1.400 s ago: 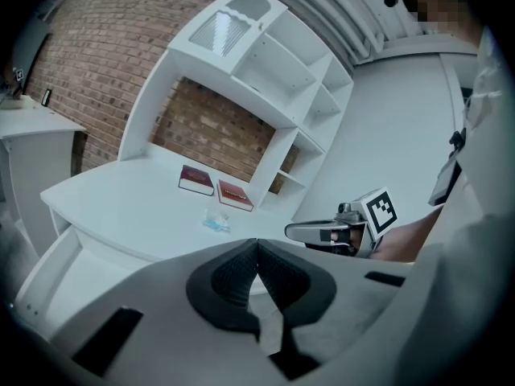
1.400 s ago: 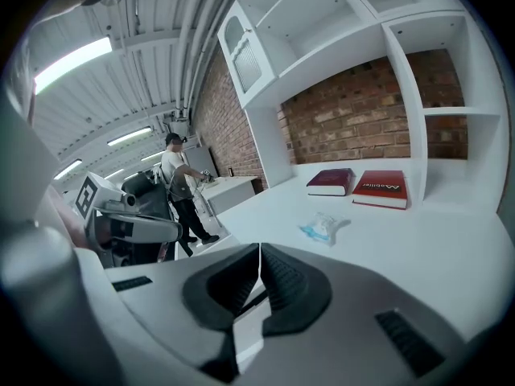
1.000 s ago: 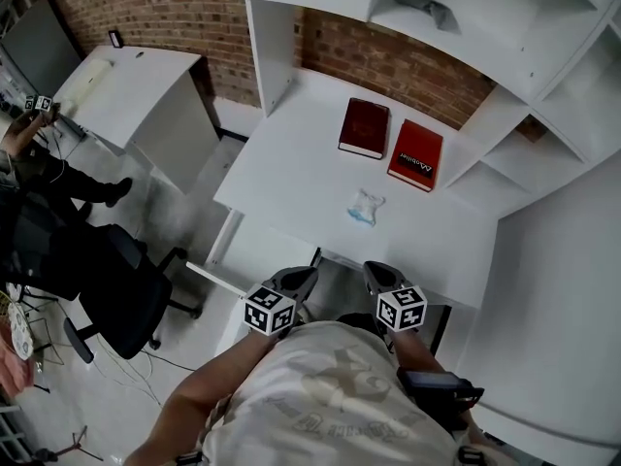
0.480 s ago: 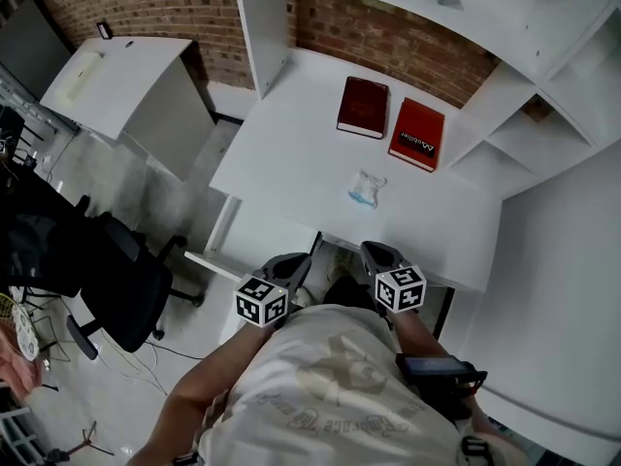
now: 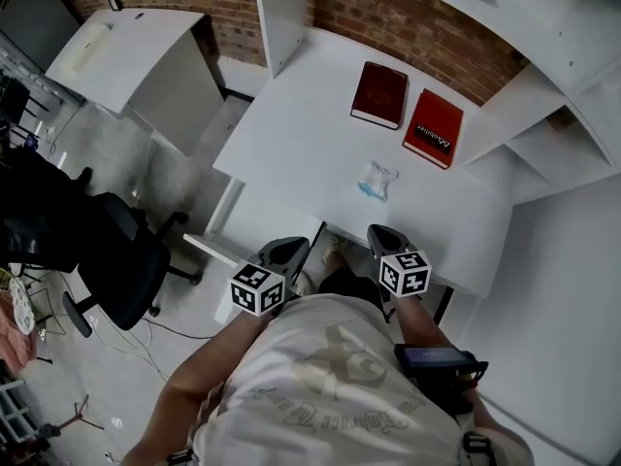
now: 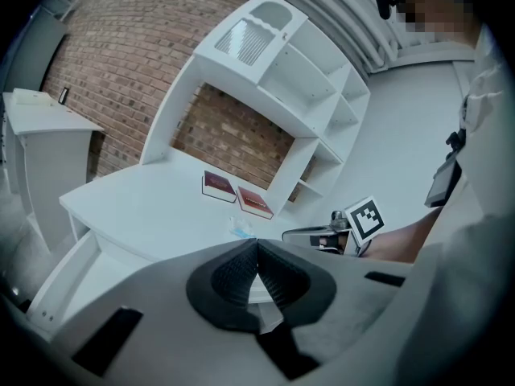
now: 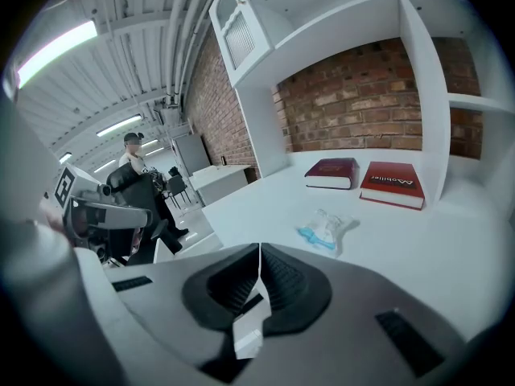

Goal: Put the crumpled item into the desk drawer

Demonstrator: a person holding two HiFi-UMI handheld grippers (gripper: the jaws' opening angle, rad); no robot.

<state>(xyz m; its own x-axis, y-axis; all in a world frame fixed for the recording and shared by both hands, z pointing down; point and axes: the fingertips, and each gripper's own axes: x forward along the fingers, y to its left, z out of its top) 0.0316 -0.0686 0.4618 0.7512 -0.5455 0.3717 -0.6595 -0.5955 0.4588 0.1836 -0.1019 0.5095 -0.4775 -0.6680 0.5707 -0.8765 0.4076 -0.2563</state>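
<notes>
A crumpled clear wrapper with a blue patch (image 5: 376,180) (image 7: 326,228) (image 6: 241,230) lies on the white desk (image 5: 310,144), in front of two red books. Both grippers hang below the desk's near edge, close to the person's body. My left gripper (image 5: 295,248) (image 6: 257,248) is shut with nothing in it. My right gripper (image 5: 374,234) (image 7: 259,256) is shut and empty too, a little to the right, with the wrapper ahead of it. No drawer shows open; the desk's underside is hidden.
A dark red book (image 5: 379,94) and a brighter red book (image 5: 433,128) lie at the back of the desk. White shelves (image 5: 543,134) rise at the right. A black office chair (image 5: 116,260) stands left, beside a second white desk (image 5: 136,51).
The head view has shifted, so the desk and books sit higher and further right in frame. Both grippers stay shut, close together below the desk edge.
</notes>
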